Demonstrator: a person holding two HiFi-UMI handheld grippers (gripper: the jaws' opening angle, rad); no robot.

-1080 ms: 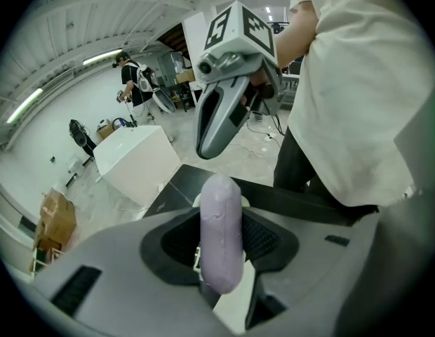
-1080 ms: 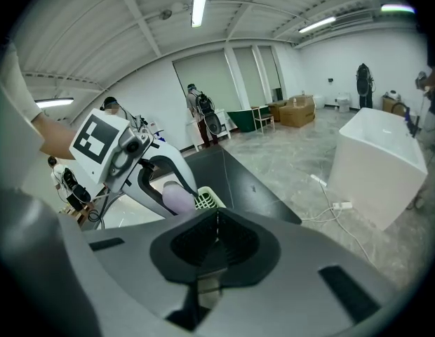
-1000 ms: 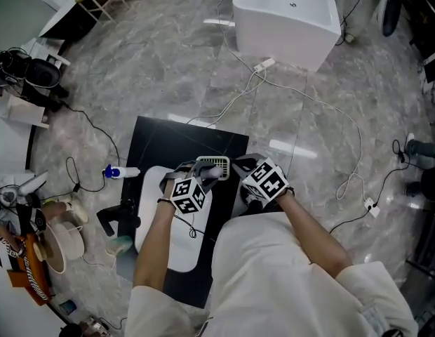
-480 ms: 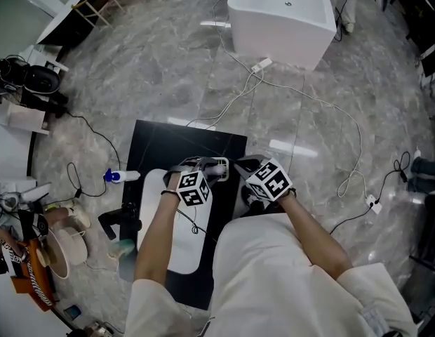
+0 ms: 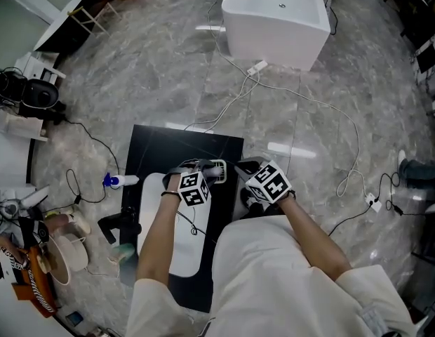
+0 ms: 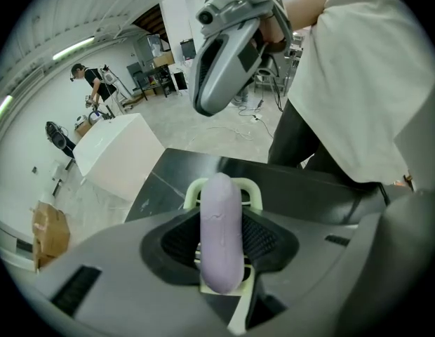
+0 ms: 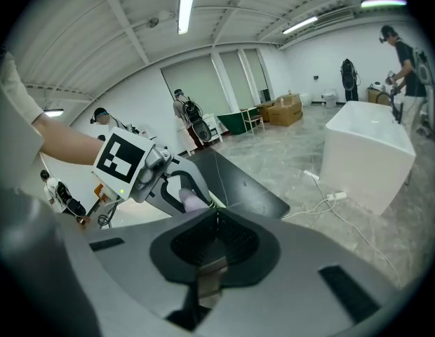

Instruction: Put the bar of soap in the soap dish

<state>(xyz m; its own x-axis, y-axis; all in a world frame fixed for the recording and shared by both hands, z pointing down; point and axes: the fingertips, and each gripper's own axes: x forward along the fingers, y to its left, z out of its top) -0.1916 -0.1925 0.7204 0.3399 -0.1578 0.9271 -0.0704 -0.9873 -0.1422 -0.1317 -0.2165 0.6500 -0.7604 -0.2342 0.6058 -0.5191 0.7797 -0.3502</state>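
A lilac bar of soap (image 6: 221,234) stands on edge between the jaws of my left gripper (image 6: 222,216), which is shut on it. Right under it lies the pale green soap dish (image 6: 249,187); whether the soap touches it I cannot tell. In the head view the left gripper (image 5: 202,170) hovers over the dish (image 5: 217,167) on the black table (image 5: 161,146). My right gripper (image 5: 244,170) is just right of the dish, shut, with nothing between its pads (image 7: 228,239). From the right gripper view I see the left gripper (image 7: 177,182) with the soap (image 7: 192,203) in it.
A white board (image 5: 184,248) lies on the table under my left arm. A blue-capped bottle (image 5: 119,181) and a black tool (image 5: 121,223) sit at the table's left edge. A white tub (image 5: 277,20) and cables (image 5: 302,104) are on the marble floor beyond. People stand far off.
The left gripper with the soap has stayed over the dish, edging slightly away from me. The right gripper has barely moved. The head camera has shifted a little.
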